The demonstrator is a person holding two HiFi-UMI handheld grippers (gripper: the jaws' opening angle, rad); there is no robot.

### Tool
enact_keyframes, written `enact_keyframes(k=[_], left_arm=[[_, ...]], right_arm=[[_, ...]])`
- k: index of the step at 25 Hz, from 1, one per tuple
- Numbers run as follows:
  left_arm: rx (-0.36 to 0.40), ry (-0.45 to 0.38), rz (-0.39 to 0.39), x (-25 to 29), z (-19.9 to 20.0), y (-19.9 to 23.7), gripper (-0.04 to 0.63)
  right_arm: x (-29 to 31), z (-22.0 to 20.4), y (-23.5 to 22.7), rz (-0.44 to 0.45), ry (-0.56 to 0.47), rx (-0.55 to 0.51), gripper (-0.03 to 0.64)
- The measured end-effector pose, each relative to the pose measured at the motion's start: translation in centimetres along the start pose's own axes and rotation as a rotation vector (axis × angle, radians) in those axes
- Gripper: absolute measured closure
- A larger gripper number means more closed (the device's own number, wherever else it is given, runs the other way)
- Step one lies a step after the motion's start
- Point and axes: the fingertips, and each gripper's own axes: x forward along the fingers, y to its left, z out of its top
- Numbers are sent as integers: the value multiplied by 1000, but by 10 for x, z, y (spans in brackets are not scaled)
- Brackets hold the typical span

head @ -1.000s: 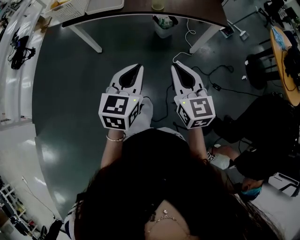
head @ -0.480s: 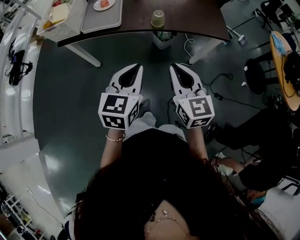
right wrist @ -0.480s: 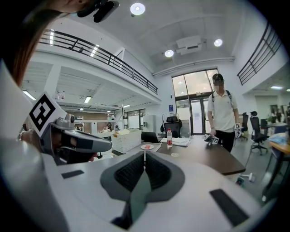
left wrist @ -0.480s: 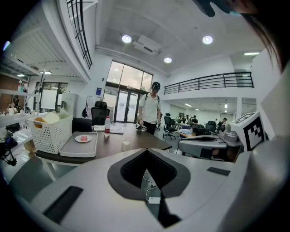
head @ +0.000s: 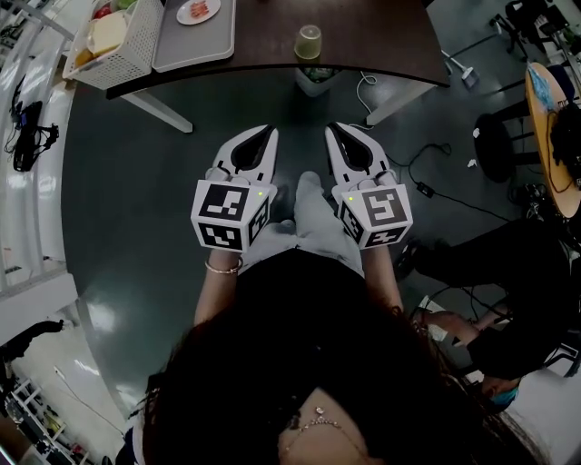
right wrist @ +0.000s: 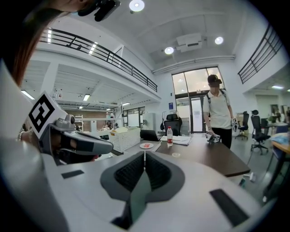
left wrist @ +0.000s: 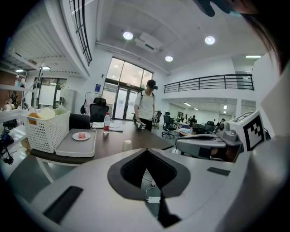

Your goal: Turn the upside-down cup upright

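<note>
A pale upside-down cup (head: 308, 42) stands near the front edge of a dark table (head: 381, 32); it also shows in the left gripper view as the cup (left wrist: 127, 145) and small in the right gripper view as the cup (right wrist: 175, 154). My left gripper (head: 268, 131) and right gripper (head: 332, 128) are side by side over the floor, short of the table, both pointing toward it. Both are shut with nothing between the jaws. The cup lies ahead, between their two lines. The same shut tips appear as the left gripper (left wrist: 146, 149) and right gripper (right wrist: 144, 153).
On the table's left are a grey tray (head: 192, 41) with a small plate (head: 198, 11) and a white basket (head: 113, 41). A bottle (left wrist: 106, 122) stands further back. A bin (head: 315, 78) sits under the table edge, cables (head: 427, 159) trail on the floor, and a person (left wrist: 146, 108) stands beyond the table.
Both grippers and the person holding them have advanced toward the table. The cup, tray and basket have come further into the head view. The jaws have stayed shut.
</note>
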Motion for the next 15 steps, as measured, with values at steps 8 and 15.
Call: enact_keyframes(k=[8,15], left_arm=[[4,18,-21,28,5,10,592],[8,23,-17,70,16,29,592]], right_arm=[[27,-2,-17,-2,23,1,598],[61,1,-50,-7,11,18,598]])
